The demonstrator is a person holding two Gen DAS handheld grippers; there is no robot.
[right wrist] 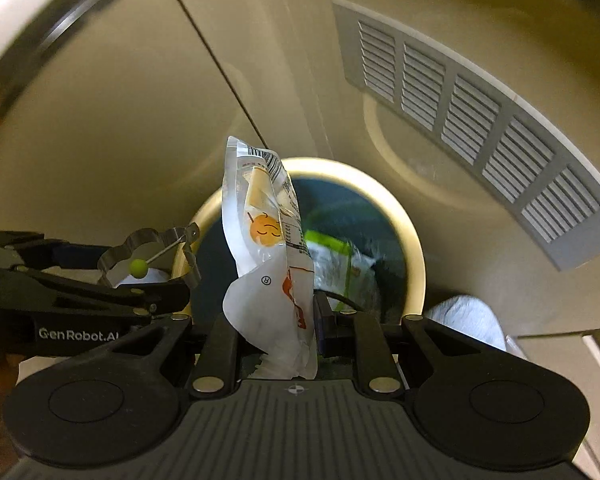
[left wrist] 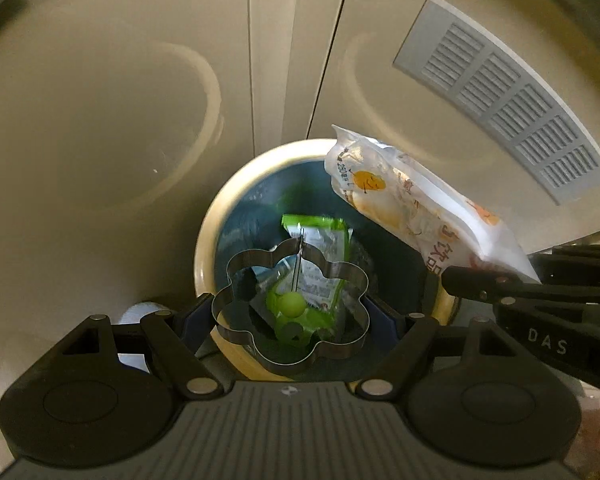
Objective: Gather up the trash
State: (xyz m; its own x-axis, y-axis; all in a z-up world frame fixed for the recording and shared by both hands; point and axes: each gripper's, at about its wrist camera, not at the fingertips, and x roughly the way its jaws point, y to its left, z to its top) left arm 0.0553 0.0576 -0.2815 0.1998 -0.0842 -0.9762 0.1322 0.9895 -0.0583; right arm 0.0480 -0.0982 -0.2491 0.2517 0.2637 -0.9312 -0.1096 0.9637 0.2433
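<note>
A round bin (left wrist: 208,240) with a cream rim and a dark liner stands on the floor below both grippers, a green wrapper (left wrist: 324,248) lying inside it. My left gripper (left wrist: 290,316) is shut on a flower-shaped metal mould (left wrist: 236,336) with a green ball handle (left wrist: 291,304), held over the bin's mouth. My right gripper (right wrist: 274,320) is shut on a white snack bag (right wrist: 264,216) with an orange face print, hanging above the bin rim (right wrist: 412,240). The bag (left wrist: 412,200) also shows from the left, and the mould (right wrist: 112,258) from the right.
Beige cabinet doors rise right behind the bin, one with a white vent grille (right wrist: 460,112). Something white and crumpled (right wrist: 468,320) lies on the floor beside the bin. The two grippers hang close side by side over the bin.
</note>
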